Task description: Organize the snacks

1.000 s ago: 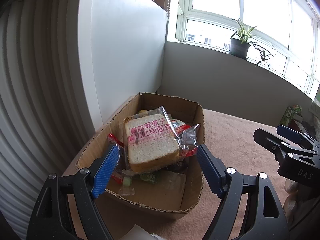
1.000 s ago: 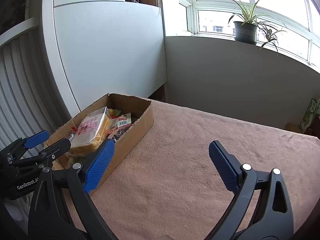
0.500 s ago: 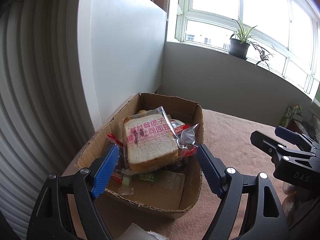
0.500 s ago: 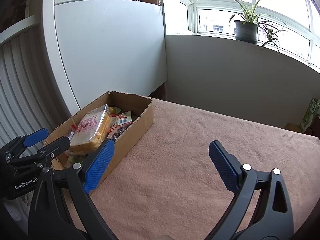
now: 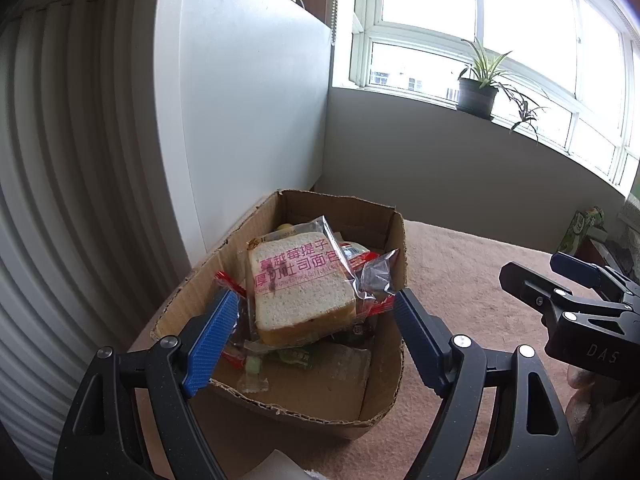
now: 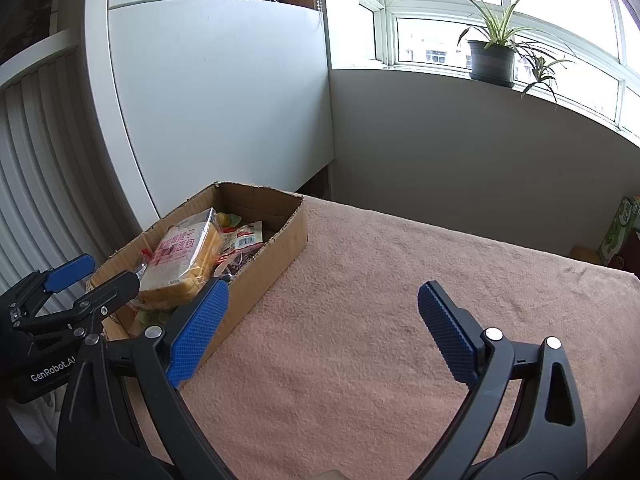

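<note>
A cardboard box (image 5: 380, 392) (image 6: 288, 240) stands at the left end of the pink-covered table (image 6: 380, 320). In it lies a wrapped bread slice (image 5: 300, 284) (image 6: 180, 260) with red print, on top of several smaller snack packets (image 5: 368, 272). My left gripper (image 5: 314, 340) hovers open over the box's near end, with nothing between its blue pads. My right gripper (image 6: 324, 332) is open over the bare cloth to the right of the box, holding nothing. Each gripper shows at the edge of the other's view.
A white cabinet panel (image 5: 248, 120) and ribbed white wall rise behind the box on the left. A grey wall with a windowsill and potted plant (image 6: 492, 56) runs along the back. A green carton (image 6: 618, 232) stands past the table's far right corner.
</note>
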Action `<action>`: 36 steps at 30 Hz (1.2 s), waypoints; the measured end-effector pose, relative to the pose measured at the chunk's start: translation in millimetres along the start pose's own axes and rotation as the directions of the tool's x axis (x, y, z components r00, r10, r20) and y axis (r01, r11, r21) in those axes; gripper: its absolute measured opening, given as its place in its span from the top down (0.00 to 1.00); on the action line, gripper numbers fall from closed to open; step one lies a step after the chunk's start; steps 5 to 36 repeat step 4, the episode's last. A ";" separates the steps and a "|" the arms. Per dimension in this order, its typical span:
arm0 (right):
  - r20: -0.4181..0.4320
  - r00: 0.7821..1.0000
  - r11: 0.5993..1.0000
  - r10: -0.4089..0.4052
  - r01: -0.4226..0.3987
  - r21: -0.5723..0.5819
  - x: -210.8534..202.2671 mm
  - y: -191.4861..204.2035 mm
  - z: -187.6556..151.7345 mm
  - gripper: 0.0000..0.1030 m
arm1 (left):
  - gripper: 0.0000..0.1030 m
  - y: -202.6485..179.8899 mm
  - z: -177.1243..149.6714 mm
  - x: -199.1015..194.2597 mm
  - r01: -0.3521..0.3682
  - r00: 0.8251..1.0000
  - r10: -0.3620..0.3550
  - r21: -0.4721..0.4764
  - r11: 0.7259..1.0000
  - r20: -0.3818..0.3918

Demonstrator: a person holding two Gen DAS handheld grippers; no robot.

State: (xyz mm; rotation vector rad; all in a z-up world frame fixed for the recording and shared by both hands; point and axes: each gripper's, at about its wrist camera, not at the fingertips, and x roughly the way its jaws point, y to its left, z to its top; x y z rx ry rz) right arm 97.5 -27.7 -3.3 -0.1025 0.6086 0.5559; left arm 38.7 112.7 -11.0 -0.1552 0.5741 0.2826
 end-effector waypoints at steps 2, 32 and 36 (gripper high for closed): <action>-0.003 1.000 1.000 -0.004 0.004 0.005 1.0 0.2 -0.5 0.05 | 0.22 -0.2 -0.2 -0.7 -0.001 1.000 0.001 0.002 1.000 0.008; -0.004 1.000 1.000 -0.007 0.007 0.012 1.4 -1.1 -0.7 0.05 | 0.22 -1.3 -0.2 -0.9 -0.001 1.000 0.001 0.007 1.000 0.009; -0.004 1.000 1.000 -0.007 0.007 0.012 1.4 -1.1 -0.7 0.05 | 0.22 -1.3 -0.2 -0.9 -0.001 1.000 0.001 0.007 1.000 0.009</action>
